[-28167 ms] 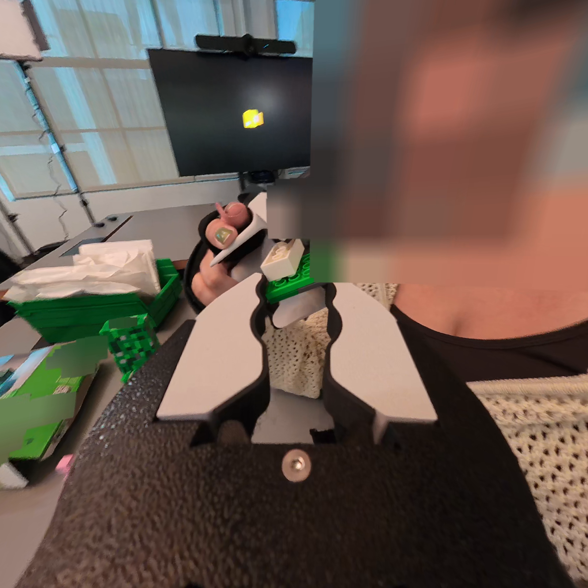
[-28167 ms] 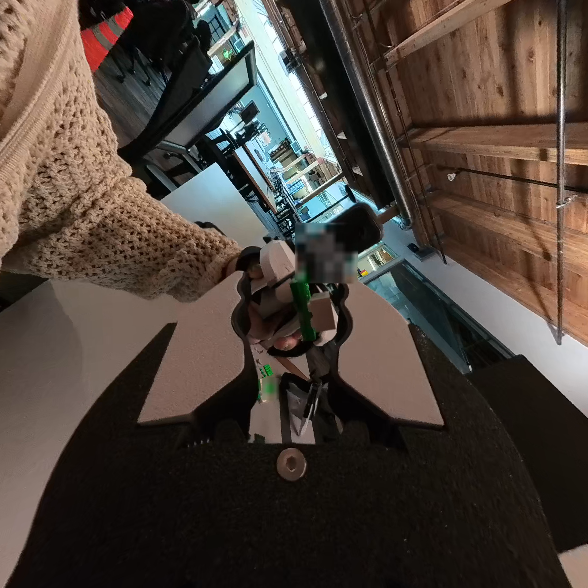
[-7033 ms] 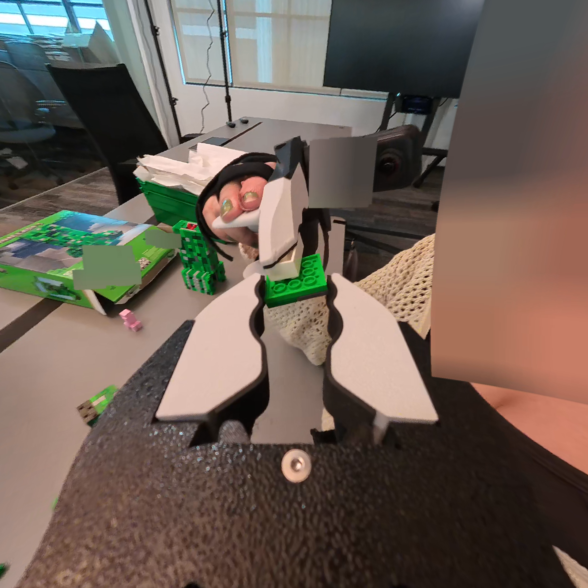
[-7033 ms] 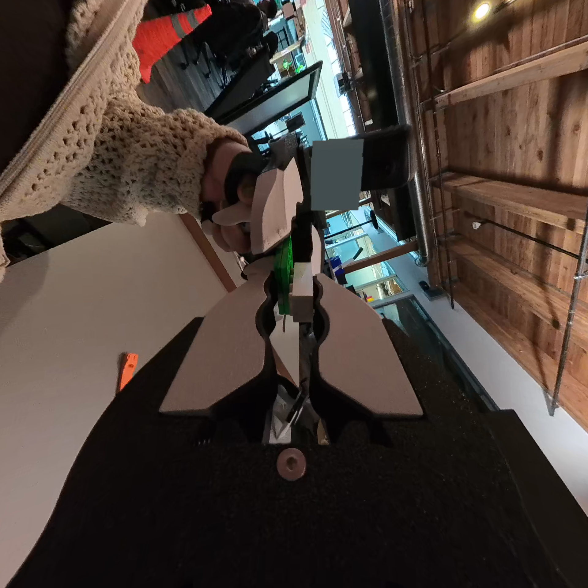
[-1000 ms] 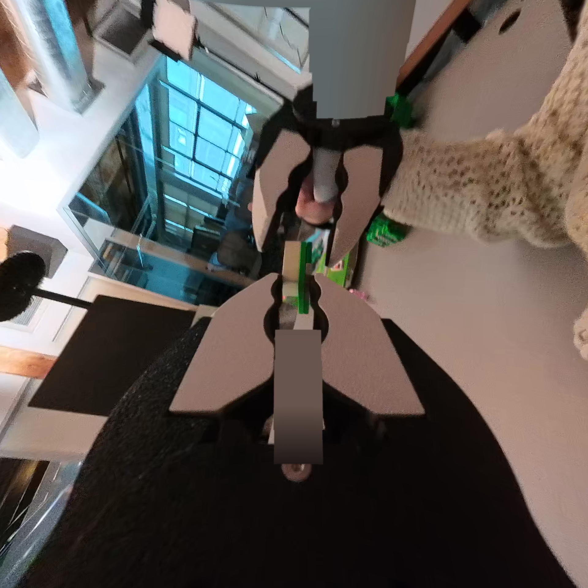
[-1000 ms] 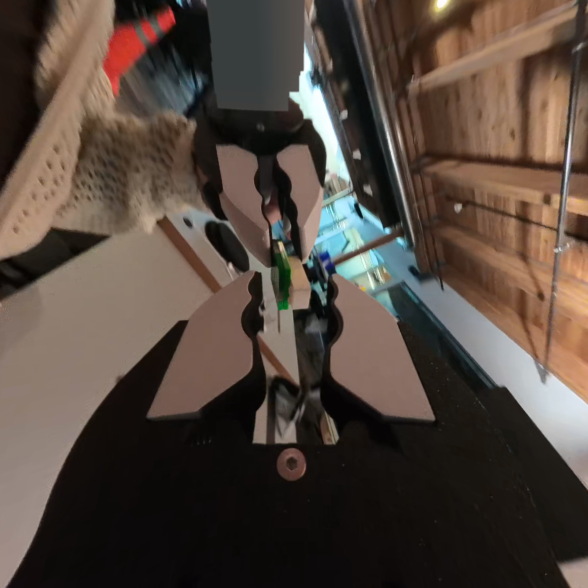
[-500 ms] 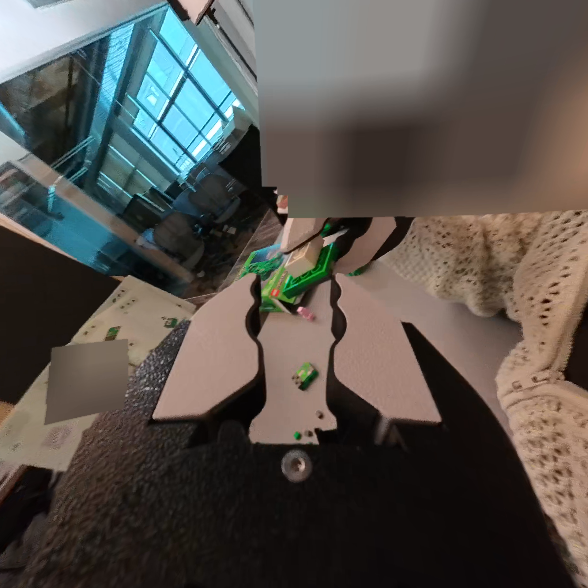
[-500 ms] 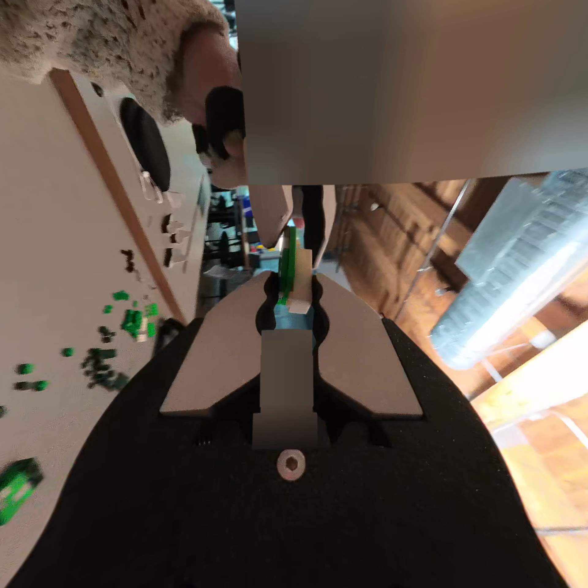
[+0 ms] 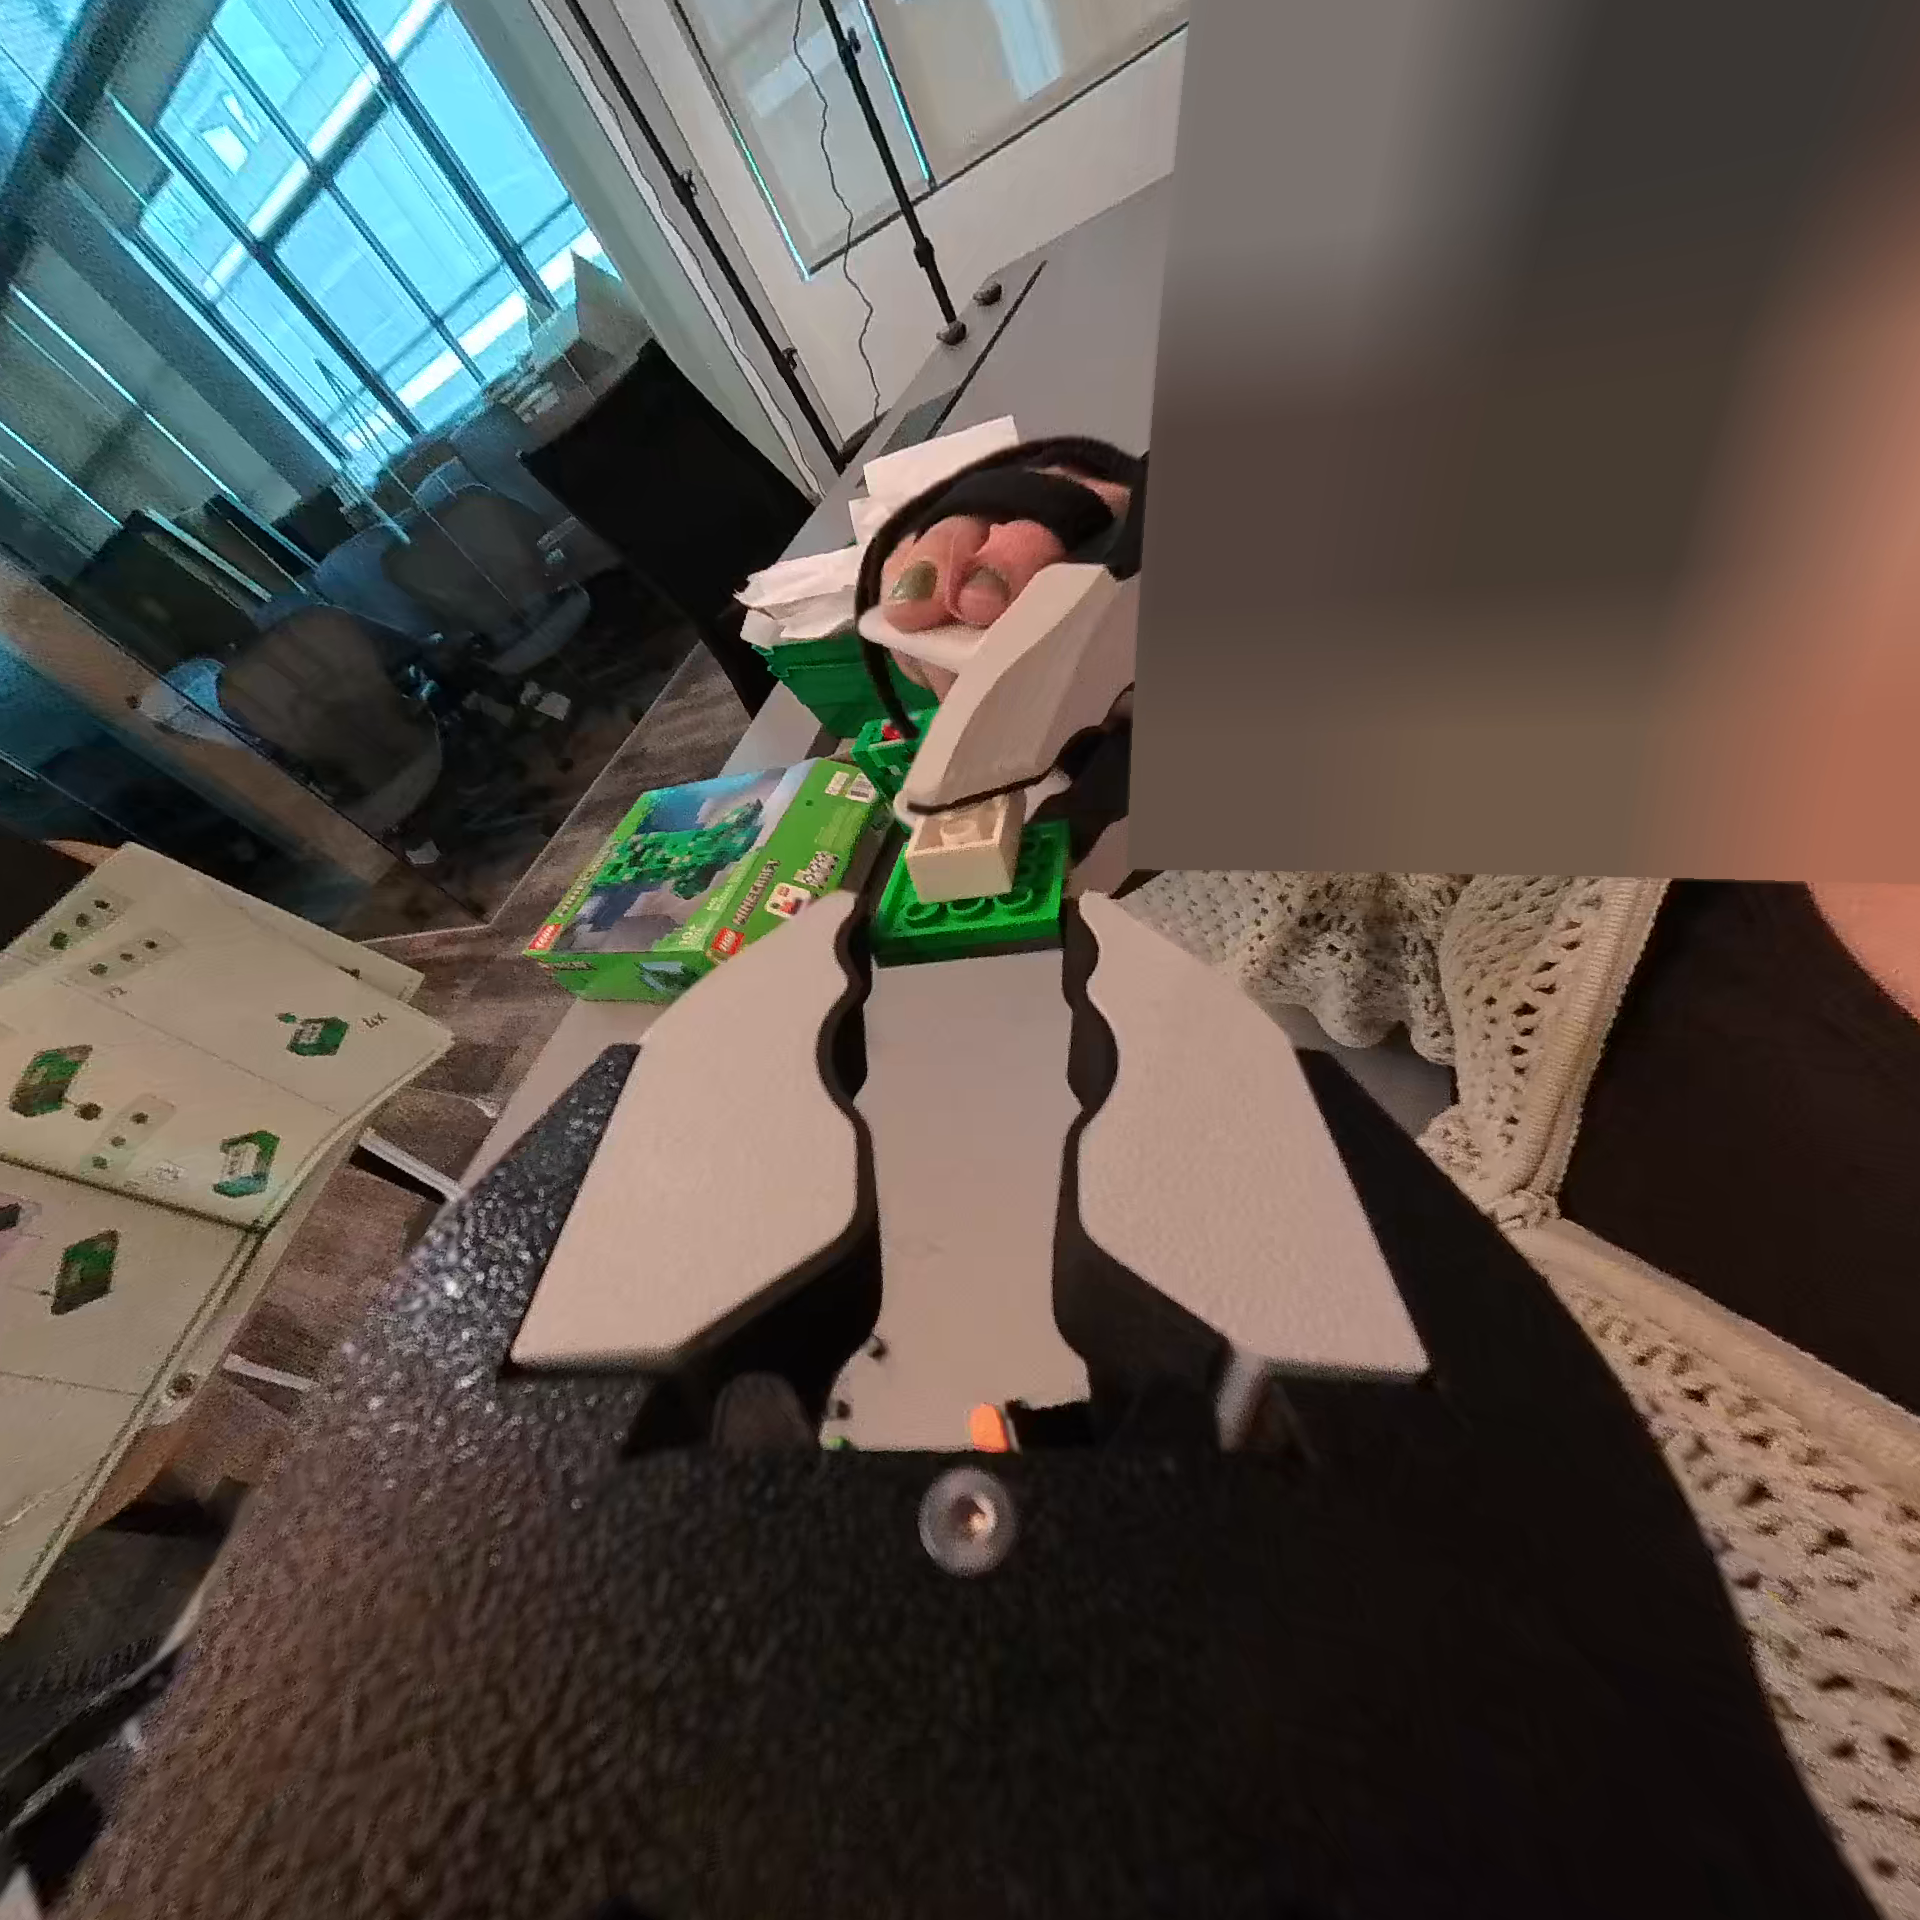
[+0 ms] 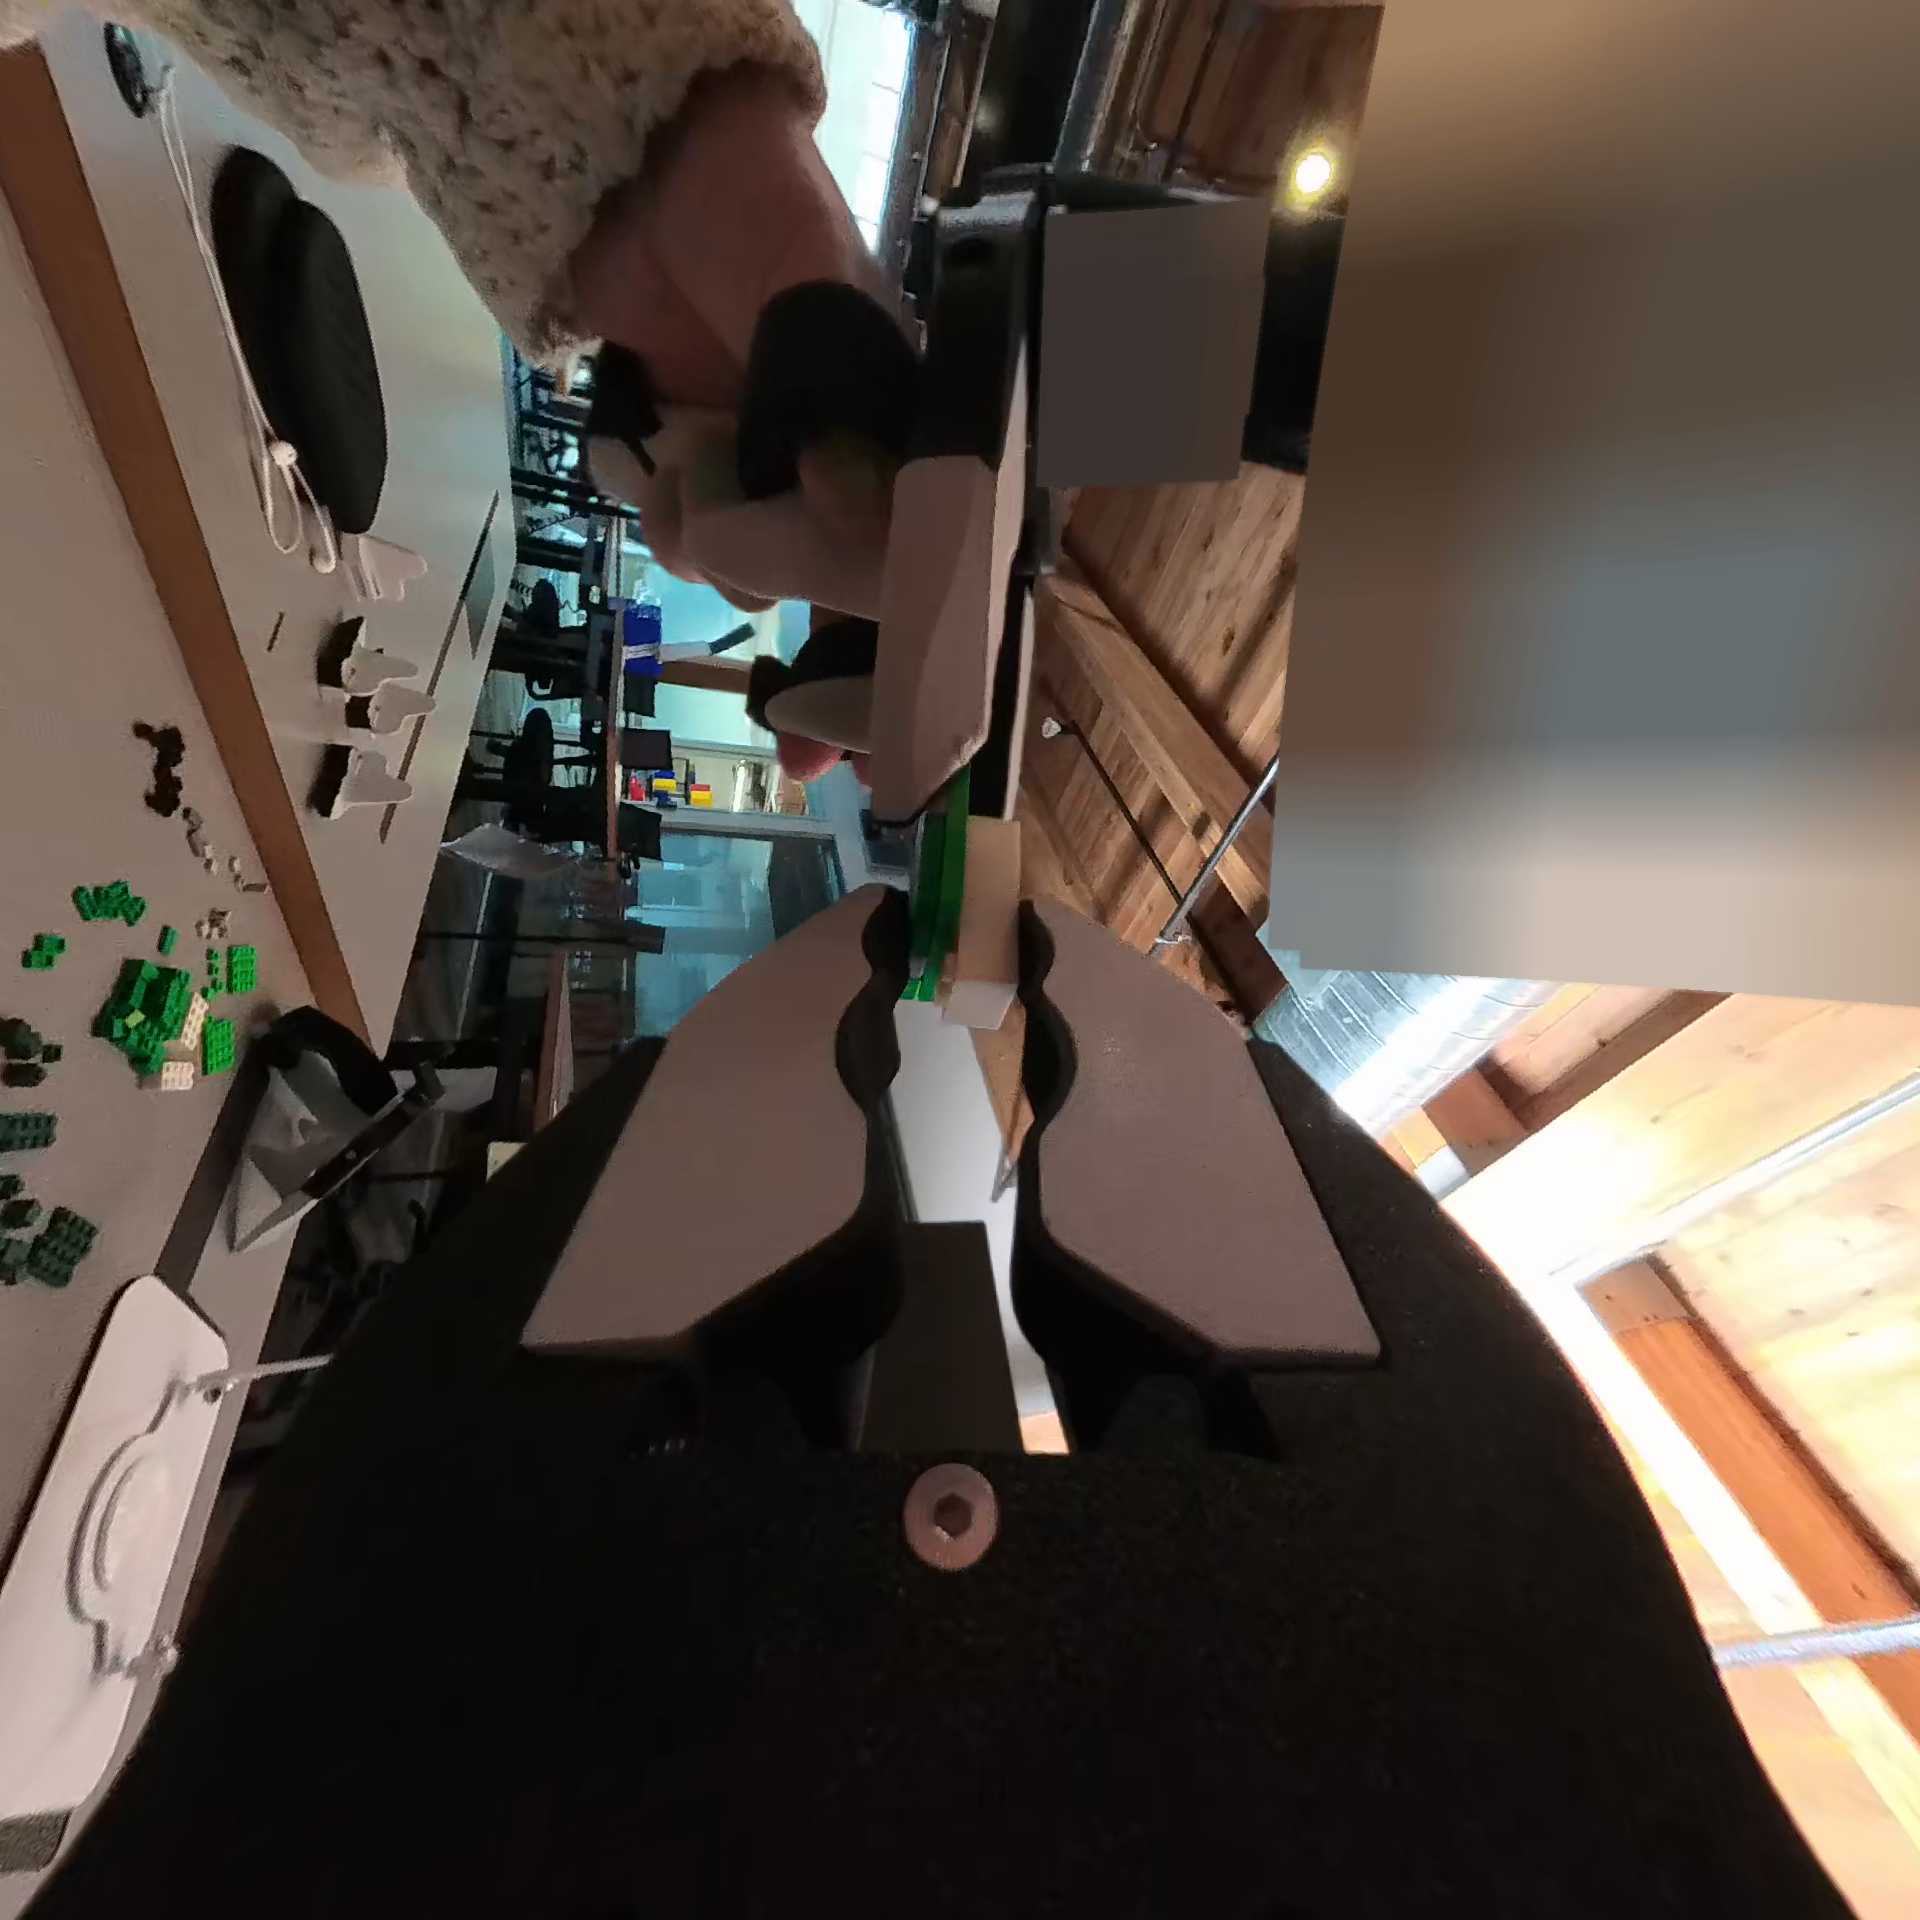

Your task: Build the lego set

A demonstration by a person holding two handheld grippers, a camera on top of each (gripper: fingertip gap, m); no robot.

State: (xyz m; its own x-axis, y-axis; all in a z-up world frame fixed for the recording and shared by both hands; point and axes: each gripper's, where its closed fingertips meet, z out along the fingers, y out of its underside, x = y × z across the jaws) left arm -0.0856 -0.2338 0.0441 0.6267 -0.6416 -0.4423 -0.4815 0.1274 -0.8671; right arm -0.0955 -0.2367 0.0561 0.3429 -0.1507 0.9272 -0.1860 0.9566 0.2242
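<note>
A green plate (image 10: 940,883) with a white brick (image 10: 987,914) on it is held in the air. My right gripper (image 10: 956,935) is shut on this piece, one finger on the plate's underside and one on the brick. In the left wrist view the same green plate (image 9: 977,909) and white brick (image 9: 961,852) sit just beyond my left gripper (image 9: 966,920), which is open and empty. The right gripper (image 9: 971,821) reaches the piece from above there. The left gripper's finger (image 10: 935,644) shows side-on in the right wrist view, its tip by the plate's far end.
A green lego box (image 9: 717,883) and an open instruction booklet (image 9: 177,1091) lie to the left. Loose green bricks (image 10: 156,1008) are scattered on the white table (image 10: 62,727), beside a black oval case (image 10: 301,353). The person's knit sleeve (image 9: 1455,987) is close on the right. Only a small space, under 4 cm, lies between the two pairs of fingers.
The plate with the brick passed from my left gripper to my right one. The left gripper opened and drew back; the right gripper closed on the piece. Both views swung round.
</note>
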